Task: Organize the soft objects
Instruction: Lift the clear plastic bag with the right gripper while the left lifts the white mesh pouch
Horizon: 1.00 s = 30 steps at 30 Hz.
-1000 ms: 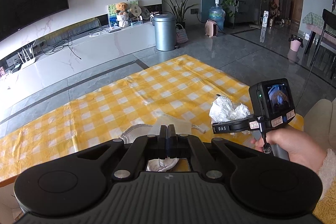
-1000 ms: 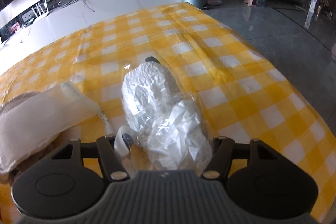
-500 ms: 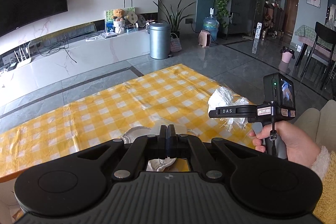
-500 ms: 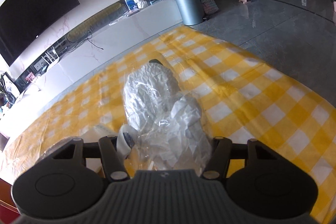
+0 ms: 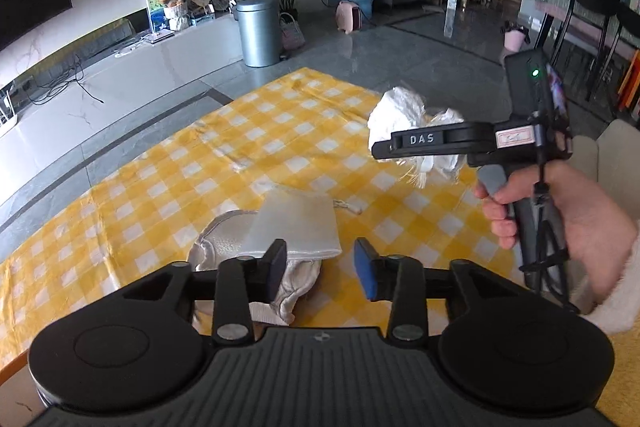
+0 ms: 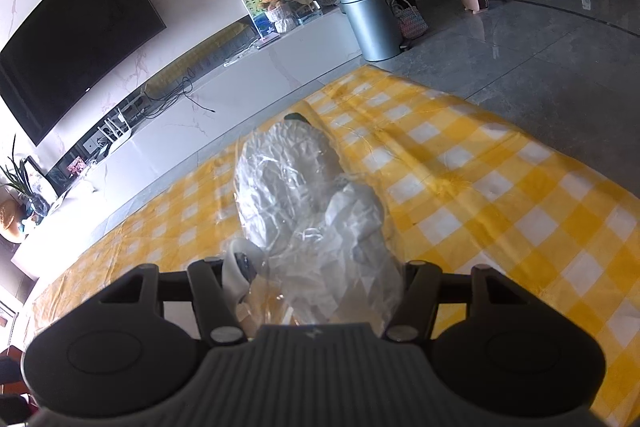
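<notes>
My right gripper (image 5: 384, 147) is shut on a clear plastic bag of crumpled white material (image 5: 400, 111) and holds it in the air above the yellow checked tablecloth (image 5: 248, 143); the bag (image 6: 312, 199) fills the right wrist view and hides the fingertips. My left gripper (image 5: 320, 263) is open and empty, just above and in front of a white mesh pouch (image 5: 296, 223) that lies on a pale cloth bag (image 5: 224, 239) on the table's near side.
The table's near edge lies under my left gripper; its far edge (image 5: 340, 79) drops to the grey floor. A grey bin (image 5: 260, 31) and a white TV bench (image 5: 120, 67) stand beyond. A beige seat (image 5: 620, 151) is at the right.
My left gripper has opened and let go of the pale cloth. My right gripper has risen higher with the plastic bag.
</notes>
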Available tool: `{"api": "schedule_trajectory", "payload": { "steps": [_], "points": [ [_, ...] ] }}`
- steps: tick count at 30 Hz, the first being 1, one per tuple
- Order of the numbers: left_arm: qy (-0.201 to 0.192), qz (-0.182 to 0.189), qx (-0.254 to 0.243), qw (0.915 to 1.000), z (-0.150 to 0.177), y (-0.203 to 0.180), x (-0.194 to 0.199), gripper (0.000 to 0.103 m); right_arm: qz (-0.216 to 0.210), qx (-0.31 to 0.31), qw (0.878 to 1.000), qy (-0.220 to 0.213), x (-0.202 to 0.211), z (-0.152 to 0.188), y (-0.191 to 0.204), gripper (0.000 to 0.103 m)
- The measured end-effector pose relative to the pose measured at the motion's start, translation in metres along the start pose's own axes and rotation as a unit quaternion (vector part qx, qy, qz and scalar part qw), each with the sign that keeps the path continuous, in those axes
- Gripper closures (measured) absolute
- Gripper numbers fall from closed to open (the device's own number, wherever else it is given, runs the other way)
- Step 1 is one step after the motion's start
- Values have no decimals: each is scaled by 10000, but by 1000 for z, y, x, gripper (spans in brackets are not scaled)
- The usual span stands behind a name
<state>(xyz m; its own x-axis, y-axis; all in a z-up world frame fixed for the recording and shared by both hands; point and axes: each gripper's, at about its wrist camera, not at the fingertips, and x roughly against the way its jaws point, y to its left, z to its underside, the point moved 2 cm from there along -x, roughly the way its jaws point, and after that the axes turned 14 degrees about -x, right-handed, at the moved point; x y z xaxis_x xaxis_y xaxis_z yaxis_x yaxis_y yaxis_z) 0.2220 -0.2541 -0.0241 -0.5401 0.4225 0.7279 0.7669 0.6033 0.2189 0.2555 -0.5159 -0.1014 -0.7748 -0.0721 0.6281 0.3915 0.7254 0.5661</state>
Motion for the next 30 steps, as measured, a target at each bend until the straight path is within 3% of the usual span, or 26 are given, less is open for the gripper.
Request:
{"api": "schedule_trajectory", "payload": {
  "steps": [1, 8, 10, 13, 17, 18, 20, 22, 25, 28, 30],
  "points": [
    [74, 8, -184, 9998, -2, -4, -12, 33, 12, -7, 10000, 6, -1, -1, -3, 43],
    [716, 108, -1204, 9901, -8, -46, -77, 32, 326, 123, 9994, -60, -8, -5, -13, 43],
    [860, -83, -1538, 9843, -7, -56, -92, 32, 291, 127, 9994, -102, -8, -7, -14, 43],
    [1160, -684, -1891, 9727, -8, -63, -117, 31, 102, -41, 9999, -58, -6, -10, -16, 43],
    [1330, -862, -1820, 9704, -18, -59, -139, 32, 64, 52, 9999, -73, -5, -9, -12, 43],
    [1405, -875, -1895, 9678, -19, -58, -144, 35, 67, 63, 9999, -56, -6, -9, -12, 43],
    [1771, -964, -1945, 9600, -19, -51, -158, 65, -52, -26, 10000, 5, -8, -8, -14, 43],
    [1805, -1023, -1845, 9607, -20, -43, -161, 89, -288, -278, 9992, 79, -9, -11, -19, 43],
    [1253, -1250, -1741, 9687, -28, -40, -141, 97, -420, -422, 9982, 8, -5, -15, -21, 43],
    [1091, -884, -1241, 9823, -33, -31, -119, 97, -464, -458, 9979, -27, -5, -17, -21, 43],
    [1011, -661, -1070, 9869, -34, -26, -105, 97, -447, -494, 9978, 15, -6, -16, -21, 43]
  ]
}}
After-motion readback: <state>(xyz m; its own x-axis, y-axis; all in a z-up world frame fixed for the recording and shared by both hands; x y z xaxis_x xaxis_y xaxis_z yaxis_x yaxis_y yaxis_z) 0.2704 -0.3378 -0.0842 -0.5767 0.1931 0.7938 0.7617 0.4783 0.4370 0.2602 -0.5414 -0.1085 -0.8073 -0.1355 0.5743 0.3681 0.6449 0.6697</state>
